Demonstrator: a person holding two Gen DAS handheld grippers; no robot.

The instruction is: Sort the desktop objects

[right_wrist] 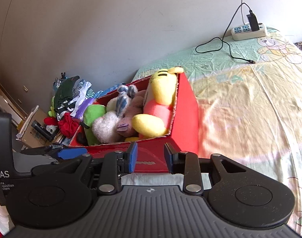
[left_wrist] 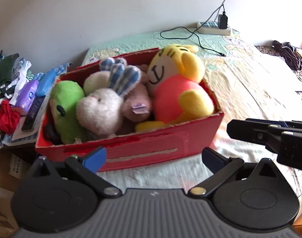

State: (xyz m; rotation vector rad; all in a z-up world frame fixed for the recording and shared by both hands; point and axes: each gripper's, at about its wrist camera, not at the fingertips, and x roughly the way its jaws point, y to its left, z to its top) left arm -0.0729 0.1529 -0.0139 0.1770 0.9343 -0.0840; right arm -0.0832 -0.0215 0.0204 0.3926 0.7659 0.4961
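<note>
Red cardboard box (left_wrist: pixel 143 152) is sitting packed with plush toys (left_wrist: pixel 103 109) while both empty grippers, left (left_wrist: pixel 153 155) wide open and right (right_wrist: pixel 151 158) partly open, are hovering, likely awaiting withdrawal.

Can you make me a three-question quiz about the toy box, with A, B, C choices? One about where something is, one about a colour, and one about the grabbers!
1. Where is the yellow tiger plush?
A. Inside the red box
B. On the power strip
C. On the floor

2. What colour is the plush at the left end of the box?
A. Black
B. Orange
C. Green

3. How is the left gripper?
A. Shut on the bunny
B. Open and empty
C. Holding the cable

Answers:
1 A, the tiger sits in the box against its right wall.
2 C, the green plush lies beside the white bunny.
3 B, its blue-padded fingers stand wide apart in front of the box; the right gripper is open too.
</note>
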